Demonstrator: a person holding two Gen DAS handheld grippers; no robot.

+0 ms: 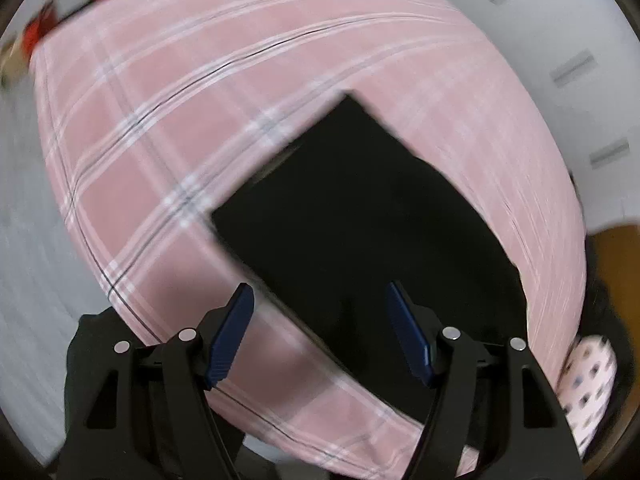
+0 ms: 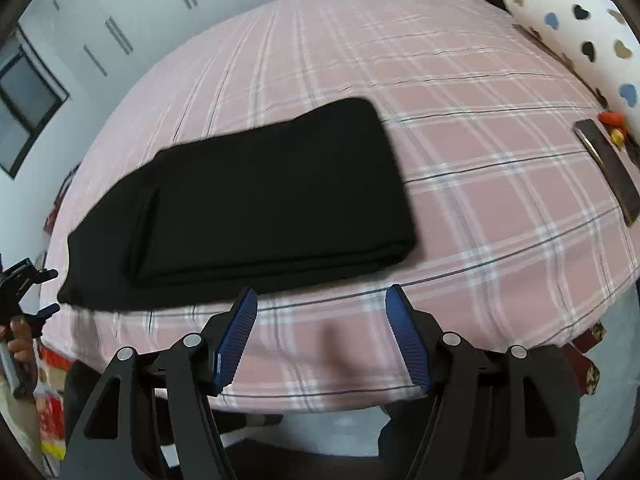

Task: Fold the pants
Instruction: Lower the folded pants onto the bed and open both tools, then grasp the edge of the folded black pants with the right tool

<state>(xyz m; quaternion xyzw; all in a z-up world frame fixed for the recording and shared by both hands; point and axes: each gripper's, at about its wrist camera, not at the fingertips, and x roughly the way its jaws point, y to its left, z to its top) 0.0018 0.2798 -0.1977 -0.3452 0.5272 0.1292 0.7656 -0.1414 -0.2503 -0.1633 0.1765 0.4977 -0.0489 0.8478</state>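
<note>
The bed (image 2: 500, 168), under a pink plaid sheet, carries everything; a heart-print pillow (image 2: 576, 28) lies along its far right edge and a dark flat phone-like object (image 2: 608, 168) just beside that. The black pants (image 2: 256, 200) lie near the bed's front left corner, already doubled into a thick slab of several layers, one end reaching toward the left edge. They look soft, limp and light, likely to sag and slide apart unless several layers are pinched together, so the stacked corners or the folded edge look like the best holds. The right tool (image 2: 320, 336) is spread wide, empty, just short of the near edge; the left tool (image 1: 320, 332) is likewise spread, hovering over the pants (image 1: 360, 240), gripping nothing
</note>
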